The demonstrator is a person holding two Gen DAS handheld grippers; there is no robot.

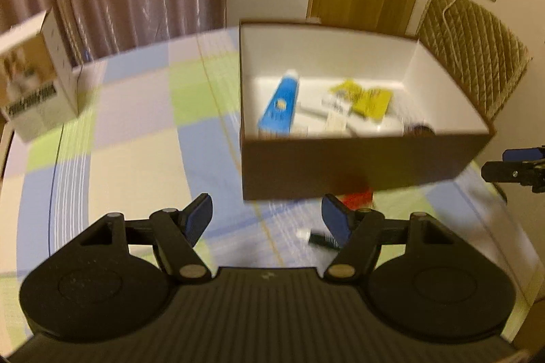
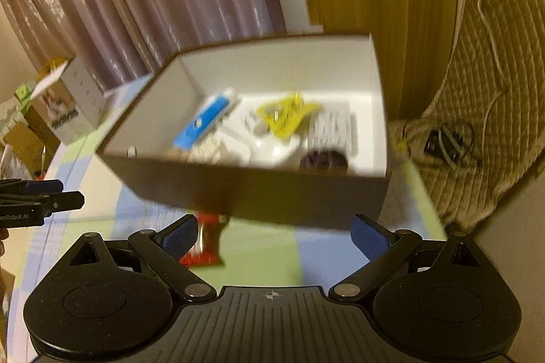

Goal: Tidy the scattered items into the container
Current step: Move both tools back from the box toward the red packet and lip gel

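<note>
Both the left gripper [image 1: 267, 220] and right gripper [image 2: 274, 238] hover before the brown cardboard box [image 1: 340, 165], fingers spread apart and empty; a red packet [image 2: 204, 240] lies beside its front wall.

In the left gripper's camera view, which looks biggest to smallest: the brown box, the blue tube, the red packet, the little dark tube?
1. Brown box
2. Blue tube, lying inside it
3. Red packet and little dark tube: look alike; the packet is partly hidden by the box, so unranked.
</note>
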